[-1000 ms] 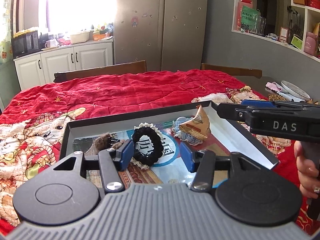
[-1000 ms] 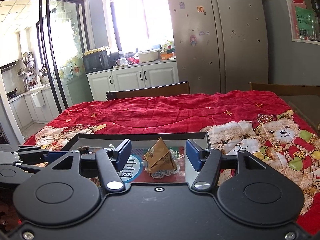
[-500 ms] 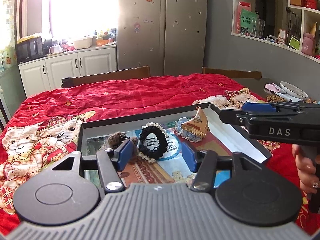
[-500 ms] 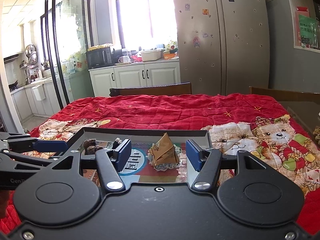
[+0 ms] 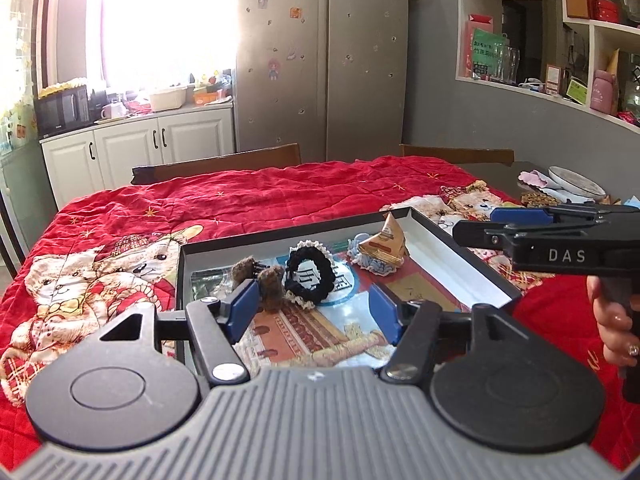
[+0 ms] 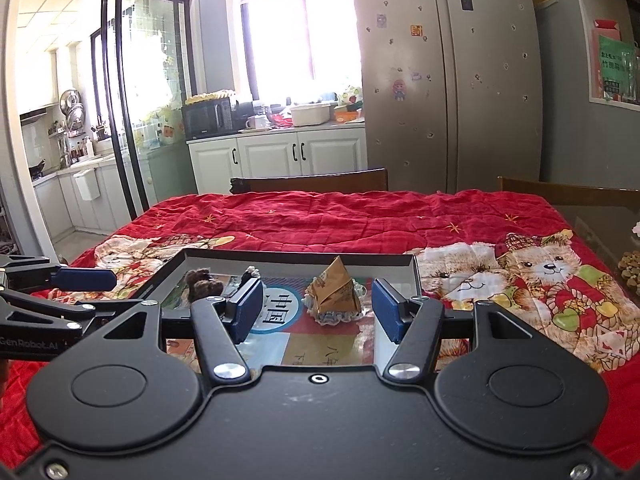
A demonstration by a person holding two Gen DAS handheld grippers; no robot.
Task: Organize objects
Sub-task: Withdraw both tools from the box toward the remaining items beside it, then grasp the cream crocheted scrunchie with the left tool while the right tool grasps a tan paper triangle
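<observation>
Right now I have both tools hovering at the near edge of the shallow box [image 5: 460, 258], my landmark, which sits on the red bear quilt [image 5: 280, 196] covering the counter. Inside it, the black scrunchie [image 5: 310, 274] lies at the middle, the brown fuzzy hair tie [image 5: 260, 276] just left of it, and the tan pyramid packet [image 6: 334, 290] on a lacy blue scrunchie [image 5: 374, 264] toward the far right corner. My left gripper [image 5: 312, 312] has its fingers apart and empty; my right gripper [image 6: 318, 310] likewise, lined up on the packet. I judge we are between picks; next I need to advance, straddle one item and close. Compared with a second ago, both views have pulled back and risen, showing more of the box.
</observation>
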